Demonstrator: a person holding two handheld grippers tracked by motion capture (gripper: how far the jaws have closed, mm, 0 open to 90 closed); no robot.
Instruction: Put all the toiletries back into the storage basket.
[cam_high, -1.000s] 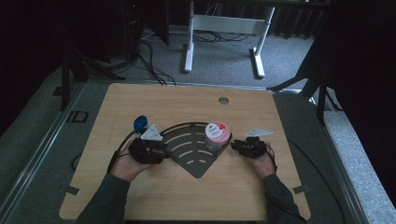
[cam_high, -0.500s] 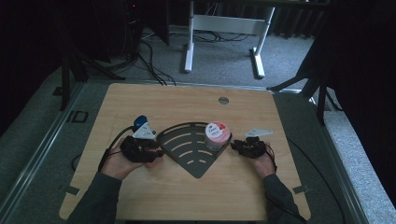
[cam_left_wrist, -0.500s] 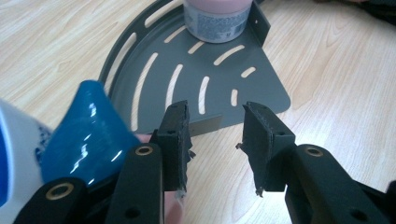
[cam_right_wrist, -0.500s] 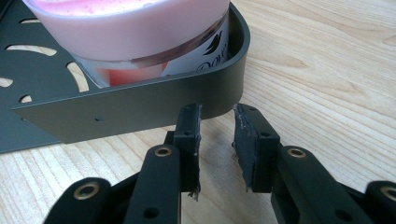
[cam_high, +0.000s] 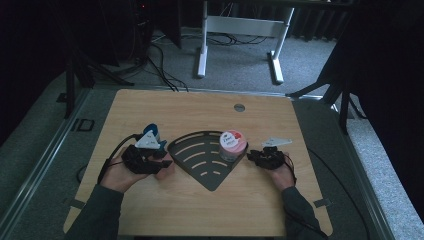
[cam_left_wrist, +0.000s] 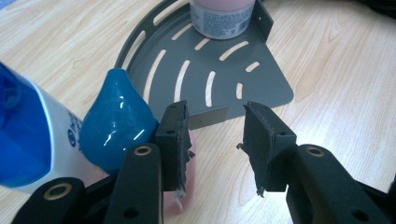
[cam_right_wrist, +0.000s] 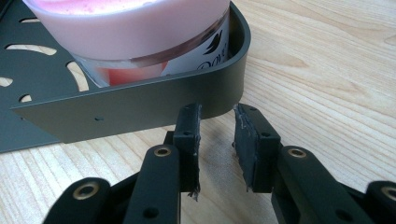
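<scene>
Two empty tools, left tool and right tool, are hovering parted; square each to the tray wall ahead.

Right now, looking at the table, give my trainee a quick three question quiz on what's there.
1. True or false: the pink jar stands on the dark corner shelf.
2. Which claw is nearest the blue bottle: A left, B right?
3. Fill in: both claws have their jaws ____.

Key: 1 true. 2 A, the left claw. 3 open; the right claw faces the shelf's wall with nothing between its jaws.
</scene>
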